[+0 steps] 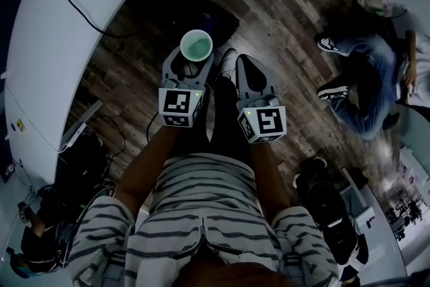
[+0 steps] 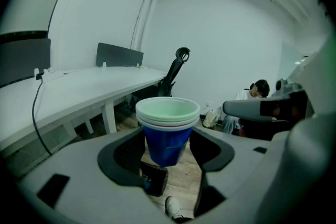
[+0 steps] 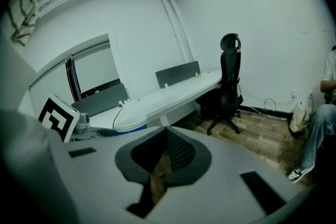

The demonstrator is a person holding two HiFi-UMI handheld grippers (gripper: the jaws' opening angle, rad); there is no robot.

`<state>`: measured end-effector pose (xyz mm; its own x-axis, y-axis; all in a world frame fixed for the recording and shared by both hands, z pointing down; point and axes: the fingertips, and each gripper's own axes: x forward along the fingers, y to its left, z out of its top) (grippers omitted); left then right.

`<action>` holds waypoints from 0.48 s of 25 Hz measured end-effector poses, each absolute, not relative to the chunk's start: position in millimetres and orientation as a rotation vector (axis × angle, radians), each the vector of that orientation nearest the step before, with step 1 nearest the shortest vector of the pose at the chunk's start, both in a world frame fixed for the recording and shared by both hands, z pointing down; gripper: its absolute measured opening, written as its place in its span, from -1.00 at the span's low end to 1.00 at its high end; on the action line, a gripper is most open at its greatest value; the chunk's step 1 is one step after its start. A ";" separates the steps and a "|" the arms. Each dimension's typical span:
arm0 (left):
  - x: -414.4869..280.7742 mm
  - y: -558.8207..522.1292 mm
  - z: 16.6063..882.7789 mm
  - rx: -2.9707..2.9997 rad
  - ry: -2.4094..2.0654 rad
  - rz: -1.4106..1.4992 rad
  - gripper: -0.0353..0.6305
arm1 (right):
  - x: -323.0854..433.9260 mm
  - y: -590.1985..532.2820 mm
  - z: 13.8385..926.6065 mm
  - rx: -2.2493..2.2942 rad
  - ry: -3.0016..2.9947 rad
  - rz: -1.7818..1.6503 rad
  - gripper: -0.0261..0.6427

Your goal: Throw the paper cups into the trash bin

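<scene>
A person in striped clothing stands over a wooden floor (image 1: 282, 3), a hand-held gripper in each hand. The left gripper (image 1: 191, 68) pinches a nested stack of paper cups (image 1: 196, 46) between its two jaws, which press on the blue wall of the outermost cup from either side just under the white rims. The stack stands upright at the tips of that gripper, mouth up, its inside pale green and empty as seen from the head view. It hangs in the air clear of the floor.

The right gripper (image 1: 243, 64) is held just beside the left one, on its right and level with it. Its jaws are pressed together with nothing between them; only a thin sliver of floor shows below where the dark pads meet. From the right gripper view, the rims of the cups (image 3: 131, 123) peek up to the left of its jaws.

A long white desk (image 1: 67, 23) curves away to the left of the left gripper, a black cable (image 1: 74, 3) lying on it. A black office chair (image 3: 230, 81) stands ahead of the right gripper, and a seated person (image 1: 366, 77) sits well off to its right.
</scene>
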<state>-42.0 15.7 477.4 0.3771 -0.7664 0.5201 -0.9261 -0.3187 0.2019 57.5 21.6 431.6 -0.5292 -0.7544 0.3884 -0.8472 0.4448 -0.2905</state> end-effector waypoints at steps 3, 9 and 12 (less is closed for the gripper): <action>-39.6 18.4 494.3 2.154 -1.449 0.476 -0.04 | 59.5 26.0 442.6 1.392 -2.483 0.691 -0.89; -34.3 18.8 528.9 2.131 -1.426 0.519 -0.04 | 66.0 26.3 468.0 1.405 -2.456 0.725 -0.89; -34.0 18.2 545.3 2.117 -1.422 0.535 -0.04 | 68.1 25.7 480.0 1.408 -2.451 0.732 -0.89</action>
